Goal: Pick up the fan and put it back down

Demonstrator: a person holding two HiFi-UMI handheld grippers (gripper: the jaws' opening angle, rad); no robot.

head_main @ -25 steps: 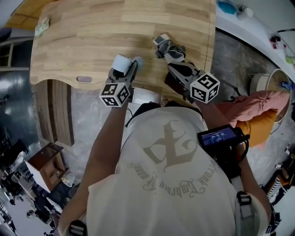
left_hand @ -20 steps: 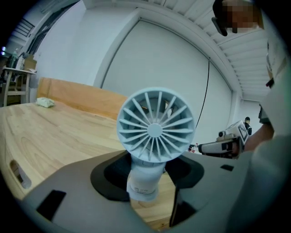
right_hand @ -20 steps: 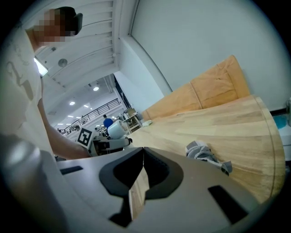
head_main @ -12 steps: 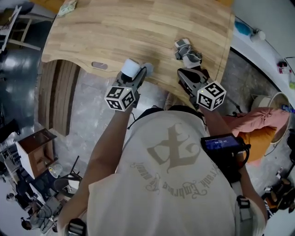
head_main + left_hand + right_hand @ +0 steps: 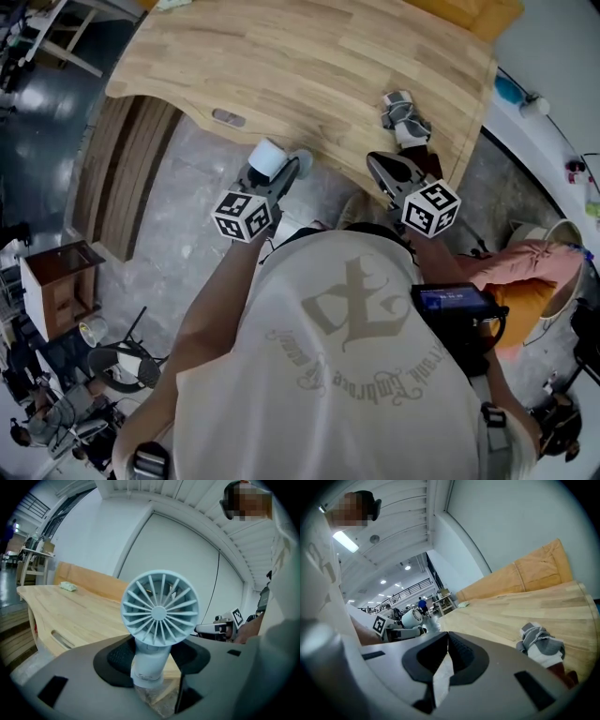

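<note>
A small pale blue fan (image 5: pixel 160 614) stands upright between my left gripper's (image 5: pixel 151 667) jaws, which are shut on its handle. In the head view the fan (image 5: pixel 269 156) and left gripper (image 5: pixel 291 167) hang just off the front edge of the wooden table (image 5: pixel 309 66), above the floor. My right gripper (image 5: pixel 380 161) is at the table's front edge on the right. Its jaws meet at the tips, with nothing between them (image 5: pixel 447 637). The right gripper view also catches the fan (image 5: pixel 412 617) off to its left.
A grey and white shoe-like bundle (image 5: pixel 405 117) lies on the table just beyond the right gripper. The table has a slot (image 5: pixel 228 117) near its front edge. A small wooden cabinet (image 5: pixel 56 281) stands on the floor at left, pink cloth (image 5: pixel 525 258) at right.
Both grippers have drawn back from the table toward the person and risen slightly. The fan, still held, has gone from over the table's edge to over the floor.
</note>
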